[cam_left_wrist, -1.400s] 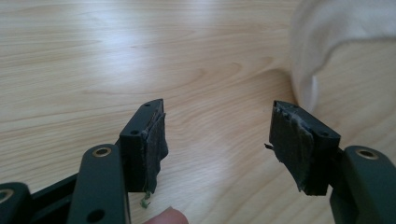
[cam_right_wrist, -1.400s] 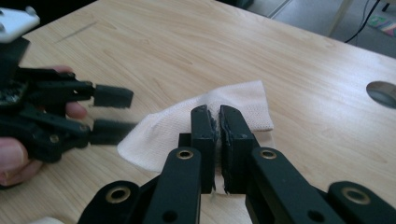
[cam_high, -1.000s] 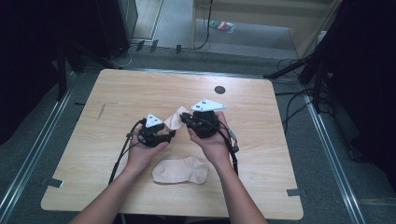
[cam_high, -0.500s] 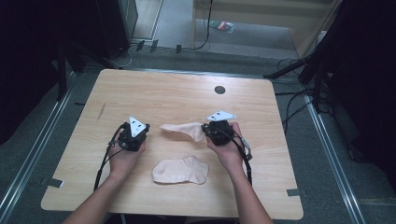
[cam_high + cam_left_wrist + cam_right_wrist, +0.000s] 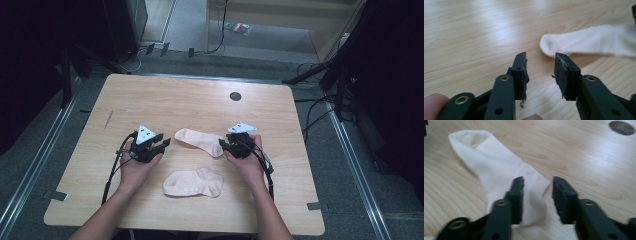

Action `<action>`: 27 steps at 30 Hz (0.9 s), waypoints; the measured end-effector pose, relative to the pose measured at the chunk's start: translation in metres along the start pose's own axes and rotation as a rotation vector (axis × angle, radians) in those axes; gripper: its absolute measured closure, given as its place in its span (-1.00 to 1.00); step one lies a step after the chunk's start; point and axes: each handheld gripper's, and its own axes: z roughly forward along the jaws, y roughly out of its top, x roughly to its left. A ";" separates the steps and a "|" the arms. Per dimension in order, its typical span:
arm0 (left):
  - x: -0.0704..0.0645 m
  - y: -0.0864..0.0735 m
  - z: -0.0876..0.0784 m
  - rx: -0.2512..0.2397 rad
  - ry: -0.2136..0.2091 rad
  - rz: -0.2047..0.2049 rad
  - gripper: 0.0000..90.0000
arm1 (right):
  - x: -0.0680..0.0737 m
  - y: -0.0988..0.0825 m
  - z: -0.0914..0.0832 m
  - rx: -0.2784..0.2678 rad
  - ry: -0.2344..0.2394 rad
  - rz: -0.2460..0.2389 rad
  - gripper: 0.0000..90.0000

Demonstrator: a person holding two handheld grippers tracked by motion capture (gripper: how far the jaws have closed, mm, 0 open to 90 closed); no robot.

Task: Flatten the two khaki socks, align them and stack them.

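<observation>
A pale pink sock (image 5: pixel 200 140) lies stretched out flat on the wooden table (image 5: pixel 165 100), between my two grippers. My left gripper (image 5: pixel 163 145) is open just short of the sock's toe (image 5: pixel 586 42), and its jaws (image 5: pixel 541 60) hold nothing. At the sock's other end my right gripper (image 5: pixel 223 146) is open, its jaws (image 5: pixel 537 182) standing on either side of the cuff of the sock (image 5: pixel 499 170) without closing on it. A second pale sock (image 5: pixel 194 182) lies bent on the table nearer the person, between the two forearms.
A round dark hole (image 5: pixel 235 96) sits in the tabletop at the back right, also the hole (image 5: pixel 621 127) in the right gripper view. Cables trail from both grippers toward the table's front edge. Dark stands and cables surround the table on the floor.
The grippers moved apart and down toward the person, spreading the sock they held between them. Both have since opened, and the sock now lies flat on the table.
</observation>
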 end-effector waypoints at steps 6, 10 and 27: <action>-0.002 0.015 0.016 -0.003 -0.017 -0.026 0.19 | -0.003 -0.007 -0.014 -0.043 -0.064 0.151 0.16; -0.001 0.022 0.030 0.008 -0.030 -0.083 0.22 | -0.002 -0.013 -0.011 -0.016 -0.078 0.197 0.16; -0.003 0.023 0.050 0.114 -0.120 -0.113 0.70 | 0.008 -0.025 0.008 0.034 -0.094 0.229 0.23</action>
